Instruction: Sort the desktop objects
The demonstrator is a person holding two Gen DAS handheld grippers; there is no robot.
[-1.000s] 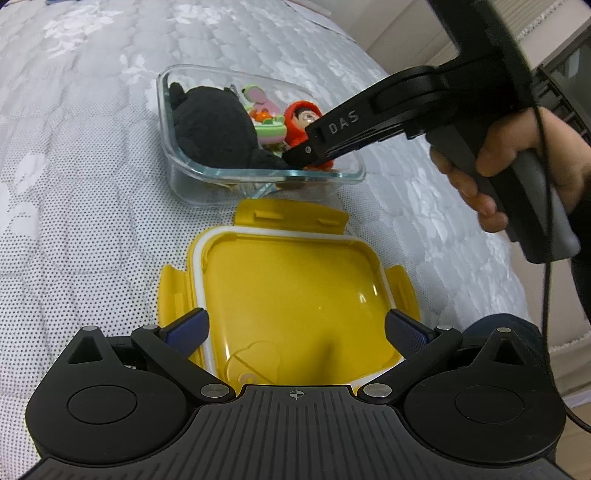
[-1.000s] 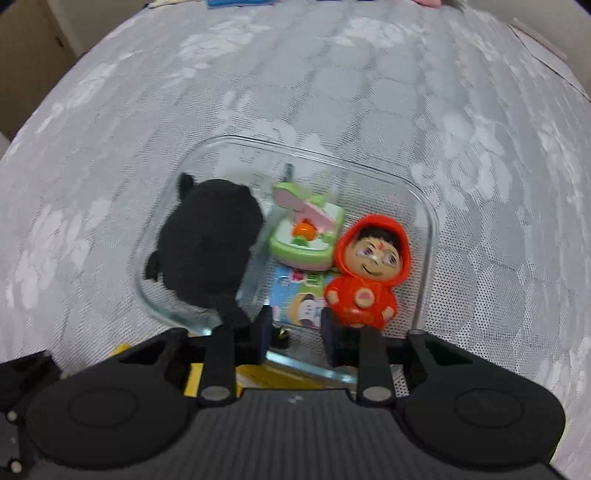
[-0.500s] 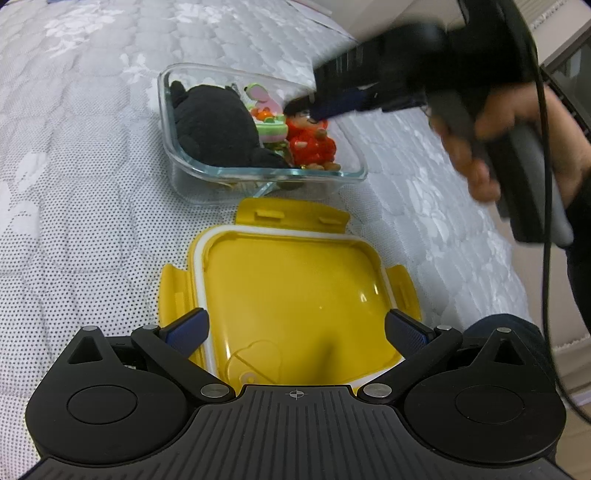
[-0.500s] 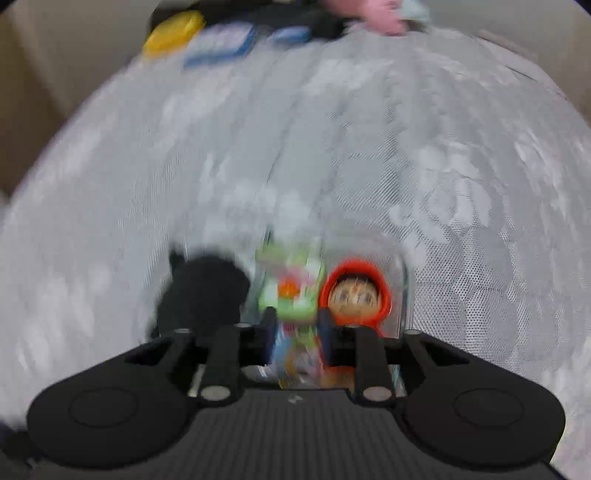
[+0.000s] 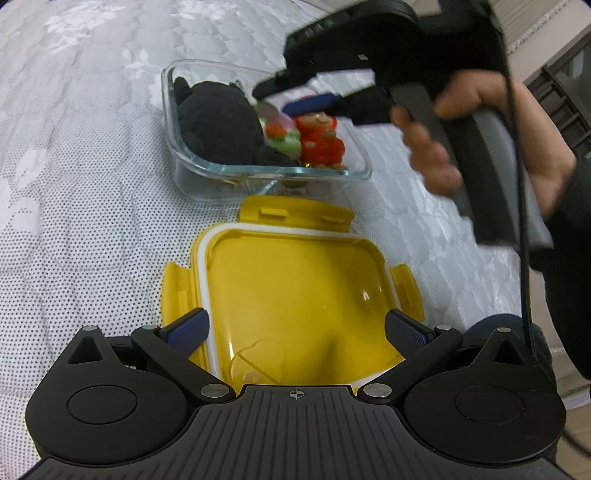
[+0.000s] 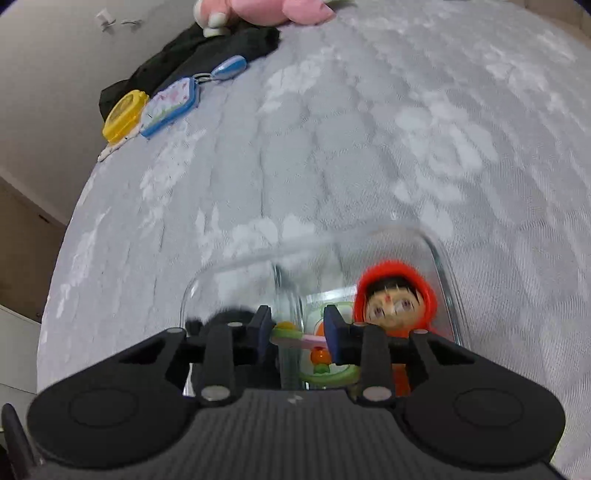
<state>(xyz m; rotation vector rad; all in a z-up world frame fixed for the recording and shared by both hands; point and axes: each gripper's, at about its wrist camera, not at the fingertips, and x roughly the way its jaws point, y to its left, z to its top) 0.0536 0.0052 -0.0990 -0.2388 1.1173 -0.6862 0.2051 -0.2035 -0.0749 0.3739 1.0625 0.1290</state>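
Note:
A glass container (image 5: 266, 171) on the quilted cover holds a black plush (image 5: 218, 125), a green toy (image 5: 284, 133) and a red-hooded doll (image 5: 321, 140). A yellow lid (image 5: 295, 266) lies upside down in front of it, under my open left gripper (image 5: 295, 328), whose pads straddle its near part. My right gripper (image 5: 280, 99), rolled on its side, hovers just above the toys. In the right wrist view the right gripper (image 6: 298, 330) is closing its jaws; the green toy (image 6: 325, 369) shows below the gap, unpressed, beside the doll (image 6: 395, 295) and the plush (image 6: 229, 317).
A hand (image 5: 443, 147) holds the right gripper at the right. At the bed's far edge lie a yellow round case (image 6: 123, 114), a blue-rimmed case (image 6: 170, 105), black cloth (image 6: 207, 55) and a pink plush (image 6: 258, 9). The bed drops off at the right.
The right gripper lifted from the container's near rim, rolled onto its side and now hangs over the toys with its jaws a little wider. The left gripper stayed still.

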